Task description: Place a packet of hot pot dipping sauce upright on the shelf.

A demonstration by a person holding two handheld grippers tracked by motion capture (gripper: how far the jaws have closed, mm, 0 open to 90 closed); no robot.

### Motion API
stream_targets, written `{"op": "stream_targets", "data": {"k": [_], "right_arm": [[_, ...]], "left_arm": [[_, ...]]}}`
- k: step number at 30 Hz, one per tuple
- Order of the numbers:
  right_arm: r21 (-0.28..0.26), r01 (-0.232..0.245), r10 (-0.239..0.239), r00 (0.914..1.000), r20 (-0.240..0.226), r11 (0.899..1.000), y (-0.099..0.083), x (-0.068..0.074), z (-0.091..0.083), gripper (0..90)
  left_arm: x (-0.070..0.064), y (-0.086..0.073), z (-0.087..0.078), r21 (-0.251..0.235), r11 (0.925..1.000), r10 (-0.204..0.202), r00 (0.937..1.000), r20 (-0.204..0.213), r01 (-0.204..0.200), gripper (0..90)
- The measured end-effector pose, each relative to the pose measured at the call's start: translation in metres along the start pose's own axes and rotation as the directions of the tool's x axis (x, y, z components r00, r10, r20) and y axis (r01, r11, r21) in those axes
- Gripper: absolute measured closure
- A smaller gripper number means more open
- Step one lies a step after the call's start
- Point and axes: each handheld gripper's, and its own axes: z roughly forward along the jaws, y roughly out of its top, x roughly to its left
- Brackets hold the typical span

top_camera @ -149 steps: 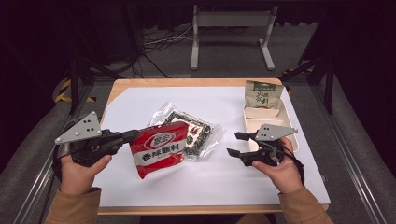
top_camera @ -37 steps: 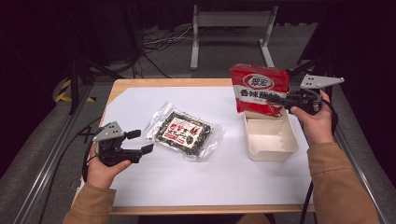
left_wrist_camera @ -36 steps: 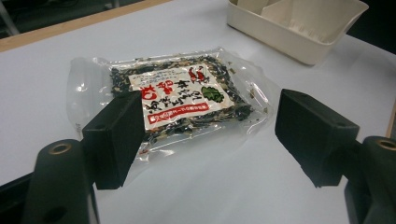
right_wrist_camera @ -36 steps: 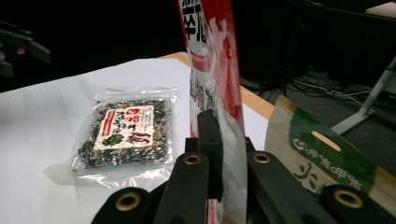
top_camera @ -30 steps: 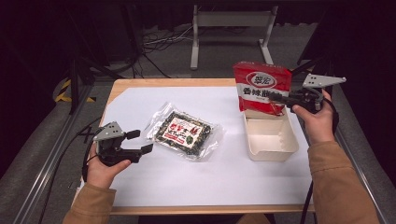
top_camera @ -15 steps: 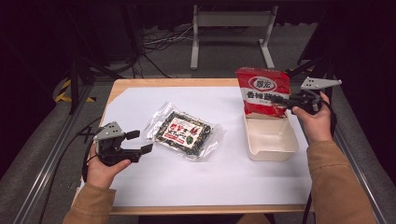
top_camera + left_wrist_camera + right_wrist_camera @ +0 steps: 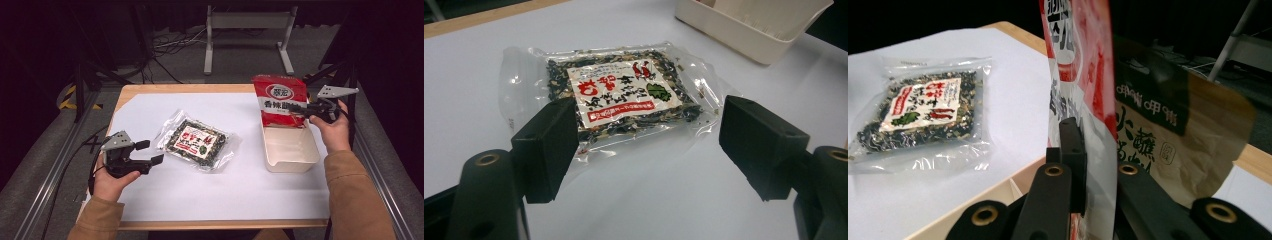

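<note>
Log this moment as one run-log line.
right tool: shut on red packet, upright over cream tray | left tool: open, near clear seaweed packet | brown packet behind

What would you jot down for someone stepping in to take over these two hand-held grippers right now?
Right hand-held gripper: shut on the red packet, held upright over the far end of the cream bin.
Left hand-held gripper: open, empty, just short of the clear seaweed packet, not touching it.
A brown-and-green packet stands behind the red one, at the bin's far end.
Done: red packet lifted and brought to the bin.
Left: probably lower and release the red packet into the bin, then pick up the seaweed packet, which lies flat on the white table.
</note>
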Motion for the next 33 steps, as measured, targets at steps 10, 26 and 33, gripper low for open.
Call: {"op": "stream_targets", "data": {"k": [10, 26, 33], "right_arm": [[0.05, 0.044, -0.047, 0.998, 0.043, 0.998, -0.01, -0.001, 0.011, 86.7], [0.205, 0.029, -0.057, 0.9895, 0.133, 0.978, -0.023, -0.001, 0.013, 86.0], [0.228, 0.009, -0.045, 0.9872, 0.153, 0.974, -0.026, 0.002, 0.013, 85.1]], "left_arm": [[0.001, -0.001, 0.001, 0.008, 1.0, -0.005, 1.0, 0.003, 0.005, 24.4], [0.002, -0.003, 0.002, 0.019, 0.9998, -0.009, 0.9999, 0.004, 0.009, 24.0], [0.002, -0.003, 0.003, 0.02, 0.9998, -0.009, 0.9999, 0.006, 0.009, 24.0]]}}
